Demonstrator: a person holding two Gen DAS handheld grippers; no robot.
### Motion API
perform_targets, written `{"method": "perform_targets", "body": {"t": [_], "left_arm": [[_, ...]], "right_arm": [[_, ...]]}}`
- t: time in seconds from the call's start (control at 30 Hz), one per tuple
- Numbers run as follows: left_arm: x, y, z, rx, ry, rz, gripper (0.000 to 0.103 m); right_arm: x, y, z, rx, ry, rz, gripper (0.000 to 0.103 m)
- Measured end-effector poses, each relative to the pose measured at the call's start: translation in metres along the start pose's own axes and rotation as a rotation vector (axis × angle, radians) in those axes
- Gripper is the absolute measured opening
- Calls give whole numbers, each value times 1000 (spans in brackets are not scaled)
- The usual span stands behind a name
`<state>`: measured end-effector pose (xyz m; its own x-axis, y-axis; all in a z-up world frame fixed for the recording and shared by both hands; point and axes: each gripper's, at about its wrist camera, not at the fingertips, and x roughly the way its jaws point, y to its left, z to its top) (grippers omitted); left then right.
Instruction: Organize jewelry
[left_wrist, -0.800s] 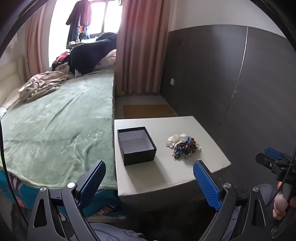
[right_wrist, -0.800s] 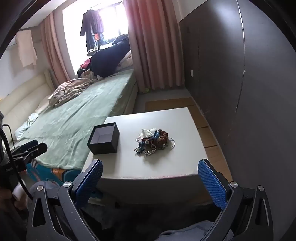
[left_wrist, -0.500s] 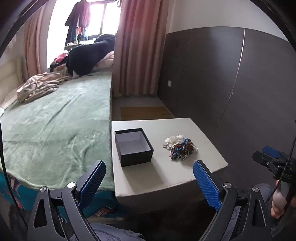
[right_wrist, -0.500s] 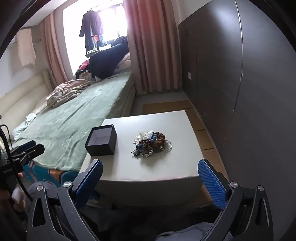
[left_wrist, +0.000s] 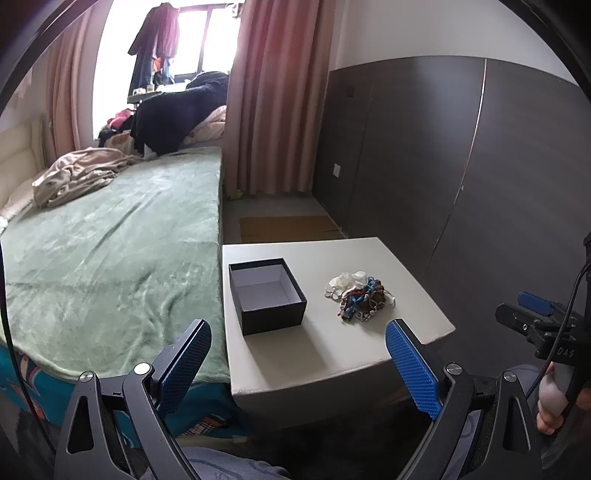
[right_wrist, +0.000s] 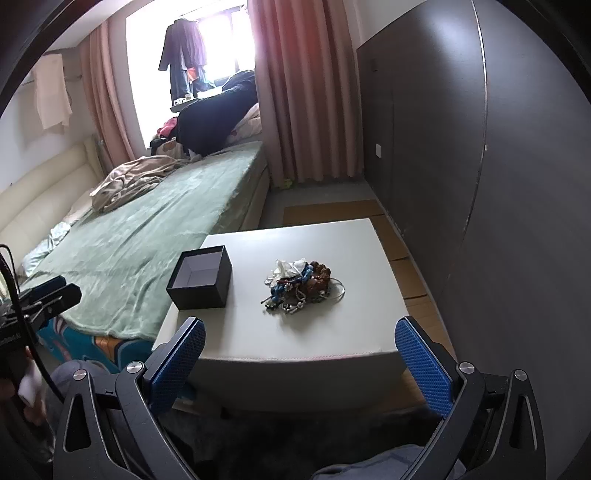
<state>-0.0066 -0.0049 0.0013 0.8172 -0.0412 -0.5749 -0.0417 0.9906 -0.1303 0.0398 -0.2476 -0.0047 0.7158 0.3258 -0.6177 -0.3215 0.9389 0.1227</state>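
A tangled pile of jewelry (left_wrist: 356, 295) (right_wrist: 301, 282), beads, cords and rings, lies on a low white table (left_wrist: 332, 354) (right_wrist: 295, 339). Left of the pile stands an open black box (left_wrist: 266, 295) (right_wrist: 201, 278) with a pale, empty inside. My left gripper (left_wrist: 299, 360) hangs open in front of the table's near edge, well short of the box. My right gripper (right_wrist: 301, 356) is open too, before the near edge and short of the pile. Nothing sits between either pair of blue pads.
A bed with a green blanket (left_wrist: 110, 251) (right_wrist: 155, 229) runs along the table's left side. A dark panelled wall (left_wrist: 461, 166) (right_wrist: 498, 166) stands close on the right. Pink curtains (left_wrist: 273, 103) and a window with clothes lie beyond. A hand (left_wrist: 550, 398) holds the other gripper at the right edge.
Both views have shifted slightly: the table, box and jewelry sit a little farther away and more to the left than before. Both grippers stay open.
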Motion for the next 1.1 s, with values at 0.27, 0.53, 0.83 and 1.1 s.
{"method": "perform_targets", "body": {"t": [0.27,0.53,0.83,1.1], "left_arm": [[-2,-2,0,17,-6,7,96],[-5,-1,-1,16,-5,4,96],[-12,2,2,14,-14,11,96],[-16,2,2,18,-17,12,96]], "right_arm": [[-2,2,2,-5,-5,-5,103],[0,-1,2,-4,-11,-2,103],[-7,-3,3,-3,-31,-7,103],[-9,-3,4,-6,-30,-10,103]]}}
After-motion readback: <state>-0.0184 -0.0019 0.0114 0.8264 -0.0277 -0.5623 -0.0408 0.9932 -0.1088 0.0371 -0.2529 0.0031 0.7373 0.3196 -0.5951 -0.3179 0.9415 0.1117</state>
